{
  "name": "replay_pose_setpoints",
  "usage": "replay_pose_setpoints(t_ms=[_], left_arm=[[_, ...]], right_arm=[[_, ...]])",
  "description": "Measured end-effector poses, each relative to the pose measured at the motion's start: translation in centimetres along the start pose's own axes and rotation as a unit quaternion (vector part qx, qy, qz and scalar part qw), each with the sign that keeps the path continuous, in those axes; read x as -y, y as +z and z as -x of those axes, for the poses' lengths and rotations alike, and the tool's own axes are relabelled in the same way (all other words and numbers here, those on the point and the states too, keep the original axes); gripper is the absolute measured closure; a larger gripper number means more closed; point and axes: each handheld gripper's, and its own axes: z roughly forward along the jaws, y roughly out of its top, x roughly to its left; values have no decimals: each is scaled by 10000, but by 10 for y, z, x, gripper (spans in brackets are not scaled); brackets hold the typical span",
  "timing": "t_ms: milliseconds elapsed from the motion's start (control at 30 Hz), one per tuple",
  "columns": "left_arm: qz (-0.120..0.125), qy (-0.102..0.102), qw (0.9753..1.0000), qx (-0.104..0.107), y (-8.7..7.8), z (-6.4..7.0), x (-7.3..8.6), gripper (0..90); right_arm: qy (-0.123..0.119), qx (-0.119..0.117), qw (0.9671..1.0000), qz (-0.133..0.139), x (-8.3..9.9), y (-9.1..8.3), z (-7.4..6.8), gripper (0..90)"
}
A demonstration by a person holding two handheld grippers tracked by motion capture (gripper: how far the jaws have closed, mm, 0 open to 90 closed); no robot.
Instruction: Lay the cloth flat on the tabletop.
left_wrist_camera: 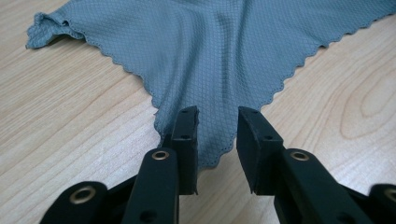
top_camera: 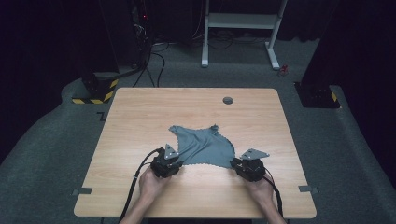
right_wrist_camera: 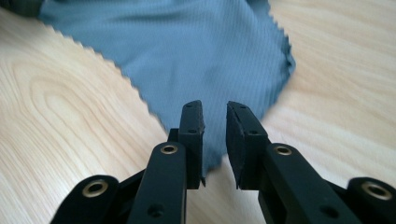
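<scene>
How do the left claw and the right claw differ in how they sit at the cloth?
The left claw has a wider gap than the right claw. The left sits at the near-left corner of the grey cloth, the right at its near-right corner. Both are open, each with a cloth corner lying between its jaws.

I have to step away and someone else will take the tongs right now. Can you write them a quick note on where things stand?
Left tongs: open, jaws on either side of a near corner of the grey cloth, not clamped.
Right tongs: open, likewise at the other near corner.
Cloth: lies rumpled in the middle of the table, far corners curled.
Done: both tongs lined up at corners.
Left: probably close both, then spread or fold the cloth.
</scene>
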Motion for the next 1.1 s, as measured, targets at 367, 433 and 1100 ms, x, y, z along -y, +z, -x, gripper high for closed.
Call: replay_pose_setpoints(t_ms=[367, 433, 1100], left_arm=[[-132, -111, 9998, 69, 8, 0, 1, 783], [-164, -104, 9998, 76, 7, 0, 0, 793], [-37, 32, 9988, 484, -20, 18, 11, 899]], right_arm=[[-71, -10, 9999, -144, 7, 4, -3, 732], [-114, 11, 9998, -137, 8, 5, -5, 742], [-549, -62, 9983, -169, 14, -20, -17, 900]])
